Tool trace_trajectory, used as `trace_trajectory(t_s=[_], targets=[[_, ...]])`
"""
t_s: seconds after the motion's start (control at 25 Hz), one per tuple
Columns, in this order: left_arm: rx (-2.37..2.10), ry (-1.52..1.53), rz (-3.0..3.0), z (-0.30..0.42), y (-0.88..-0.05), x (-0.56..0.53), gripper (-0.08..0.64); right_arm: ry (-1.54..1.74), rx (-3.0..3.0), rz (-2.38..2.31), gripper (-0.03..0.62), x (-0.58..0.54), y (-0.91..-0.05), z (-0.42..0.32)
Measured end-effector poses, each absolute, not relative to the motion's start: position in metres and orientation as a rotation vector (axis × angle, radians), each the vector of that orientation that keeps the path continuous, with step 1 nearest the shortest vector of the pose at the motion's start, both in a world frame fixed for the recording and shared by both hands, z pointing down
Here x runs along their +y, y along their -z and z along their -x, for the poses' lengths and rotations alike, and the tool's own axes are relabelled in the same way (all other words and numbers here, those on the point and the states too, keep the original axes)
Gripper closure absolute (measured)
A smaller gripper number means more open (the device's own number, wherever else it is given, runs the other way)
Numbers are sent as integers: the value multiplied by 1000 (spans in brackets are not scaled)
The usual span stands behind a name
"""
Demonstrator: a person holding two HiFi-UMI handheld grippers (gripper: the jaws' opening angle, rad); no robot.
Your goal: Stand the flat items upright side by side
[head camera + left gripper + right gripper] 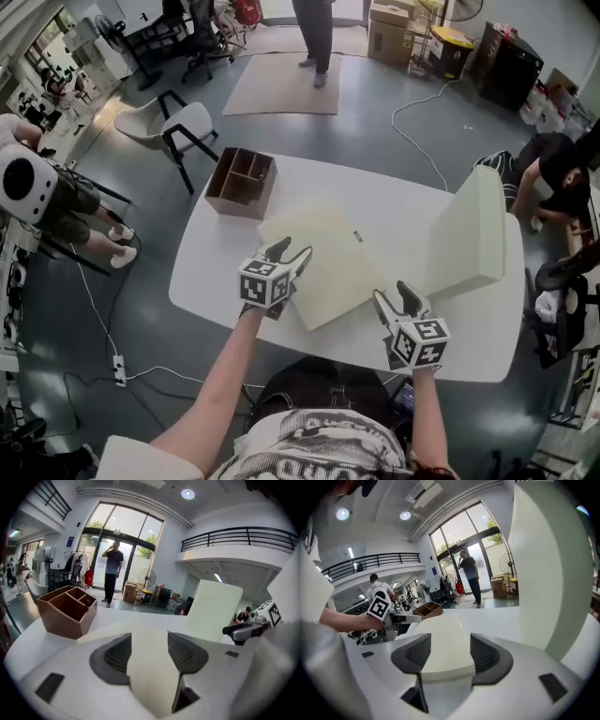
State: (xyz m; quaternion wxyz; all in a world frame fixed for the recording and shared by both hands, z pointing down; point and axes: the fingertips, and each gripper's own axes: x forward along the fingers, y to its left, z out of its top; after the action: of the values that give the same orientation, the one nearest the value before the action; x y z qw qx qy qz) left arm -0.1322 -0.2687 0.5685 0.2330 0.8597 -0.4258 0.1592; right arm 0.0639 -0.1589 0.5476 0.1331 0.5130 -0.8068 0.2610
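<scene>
A cream flat pad [323, 262] lies flat in the middle of the white table [211, 272]. A second, thicker cream pad [469, 234] stands upright on the table's right side. My left gripper [291, 251] is open at the flat pad's left edge; in the left gripper view the pad [145, 667] shows between the spread jaws, which do not press on it. My right gripper [394, 294] is open at the pad's near right corner, and that corner [440, 648] lies between its jaws. The upright pad [553, 573] rises close on the right in the right gripper view.
A brown wooden organizer [242, 181] with compartments sits at the table's far left corner. A chair [173, 127] stands beyond it. One person [317, 37] stands far back on a mat; another [553, 178] crouches just past the table's right end.
</scene>
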Motion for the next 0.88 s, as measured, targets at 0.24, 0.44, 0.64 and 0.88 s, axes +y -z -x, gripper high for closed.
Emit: trace_trajectory(t_s=[0.24, 0.44, 0.64, 0.88], targets=[[-1212, -394, -2201, 190, -595, -275, 265, -854, -2245, -1439, 281, -184, -590, -52], [-1208, -277, -2054, 216, -617, -285, 213, -944, -2140, -1391, 204, -191, -626, -53], [-1185, -153, -1944, 230, -635, -307, 196, -1040, -2094, -1383, 188, -194, -645, -49], [-1142, -84, -1865, 238, -651, -322, 170, -1108, -2092, -1388, 170, -192, -651, -49]])
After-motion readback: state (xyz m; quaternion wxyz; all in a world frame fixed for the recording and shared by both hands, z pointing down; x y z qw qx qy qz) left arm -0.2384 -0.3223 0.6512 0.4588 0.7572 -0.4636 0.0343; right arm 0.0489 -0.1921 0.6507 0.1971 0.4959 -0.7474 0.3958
